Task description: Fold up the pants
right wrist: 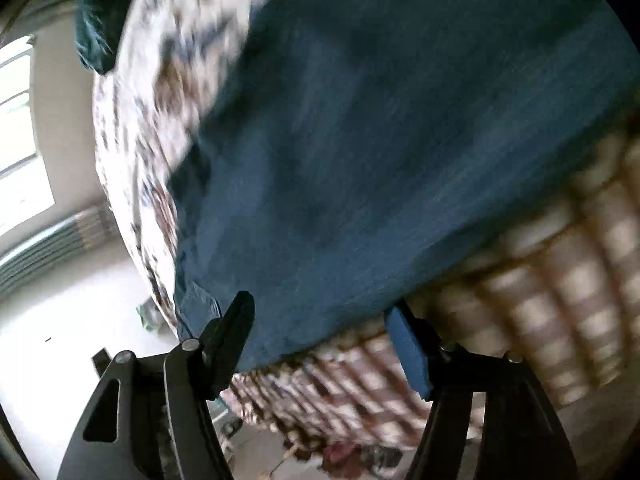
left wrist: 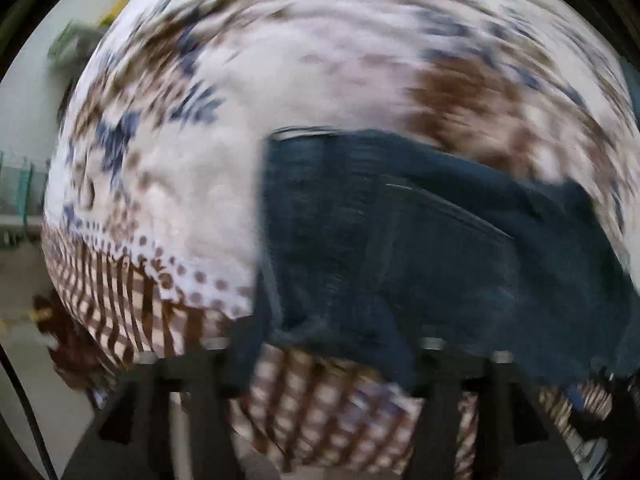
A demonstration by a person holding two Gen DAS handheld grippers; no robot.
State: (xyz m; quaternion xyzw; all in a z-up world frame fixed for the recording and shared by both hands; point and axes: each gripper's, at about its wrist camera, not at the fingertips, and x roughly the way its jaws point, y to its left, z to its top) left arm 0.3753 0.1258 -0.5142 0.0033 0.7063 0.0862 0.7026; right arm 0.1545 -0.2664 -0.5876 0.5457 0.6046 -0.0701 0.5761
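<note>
Jaws of the right gripper [right wrist: 320, 344] stand apart, clamping nothing, just at the near edge of the dark blue denim pants [right wrist: 360, 140]. The left gripper [left wrist: 316, 364] likewise gapes above them. The heavy pants lie flat on a soft patterned bedspread [left wrist: 192, 184], presumably for folding.

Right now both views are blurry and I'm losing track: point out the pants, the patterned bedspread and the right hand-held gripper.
pants [right wrist: 380, 140]: right wrist view, middle of the dark blue denim.
patterned bedspread [left wrist: 192, 184]: left wrist view, bare white patch left of the pants.
right hand-held gripper [right wrist: 324, 344]: right wrist view, midway between its open fingertips.
</note>
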